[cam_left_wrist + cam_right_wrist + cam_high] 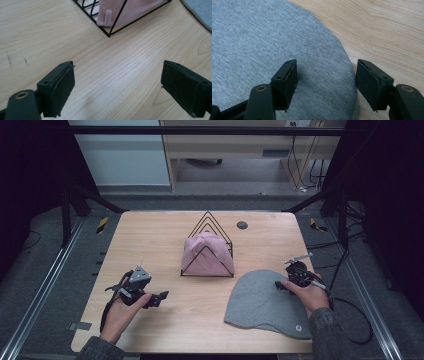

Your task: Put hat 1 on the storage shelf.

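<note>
A grey beanie [262, 301] lies flat on the wooden table [150, 240] at the front right. My right gripper [280, 284] hovers open over its right edge; in the right gripper view the grey beanie [257, 42] spreads under the jaws, with its rim running between them. A pink beanie [206, 254] sits inside a black wire rack [207, 227] at the table's middle. My left gripper [161, 298] is open over bare wood at the front left, with nothing between its fingers. The left gripper view shows the rack's corner [108, 35] and the pink beanie [130, 10] ahead.
A small dark round disc [242, 225] sits in the table's top at the back right. Cables trail from both grippers off the table sides. Metal rails run along the floor on either side. Bare wood lies between the two grippers.
</note>
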Demonstrator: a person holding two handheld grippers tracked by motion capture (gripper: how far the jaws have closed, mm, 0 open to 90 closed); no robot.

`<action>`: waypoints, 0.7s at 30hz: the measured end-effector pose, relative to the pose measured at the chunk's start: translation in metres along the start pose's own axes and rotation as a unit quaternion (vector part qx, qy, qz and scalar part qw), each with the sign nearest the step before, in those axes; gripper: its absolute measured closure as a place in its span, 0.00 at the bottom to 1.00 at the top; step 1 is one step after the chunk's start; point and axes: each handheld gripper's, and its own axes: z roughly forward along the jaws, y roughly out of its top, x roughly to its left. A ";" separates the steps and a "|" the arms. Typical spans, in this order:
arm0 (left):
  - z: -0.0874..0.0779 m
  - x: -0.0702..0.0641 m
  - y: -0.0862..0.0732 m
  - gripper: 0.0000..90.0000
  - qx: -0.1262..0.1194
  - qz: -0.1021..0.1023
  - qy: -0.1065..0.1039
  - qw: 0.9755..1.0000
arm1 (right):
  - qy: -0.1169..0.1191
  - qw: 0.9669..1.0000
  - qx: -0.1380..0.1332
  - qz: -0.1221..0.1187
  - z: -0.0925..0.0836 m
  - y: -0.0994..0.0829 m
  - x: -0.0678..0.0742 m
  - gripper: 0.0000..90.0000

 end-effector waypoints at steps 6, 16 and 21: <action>-0.001 0.001 -0.002 0.13 0.004 0.002 0.001 1.000 | -0.001 1.000 -0.002 0.004 0.000 -0.002 0.001 0.40; 0.001 -0.001 0.000 0.13 0.011 0.013 0.010 1.000 | 0.009 1.000 -0.004 -0.010 0.000 -0.001 0.006 0.62; 0.001 -0.001 0.000 0.13 0.013 0.013 0.011 1.000 | 0.021 0.999 -0.024 -0.030 -0.007 0.002 0.017 0.92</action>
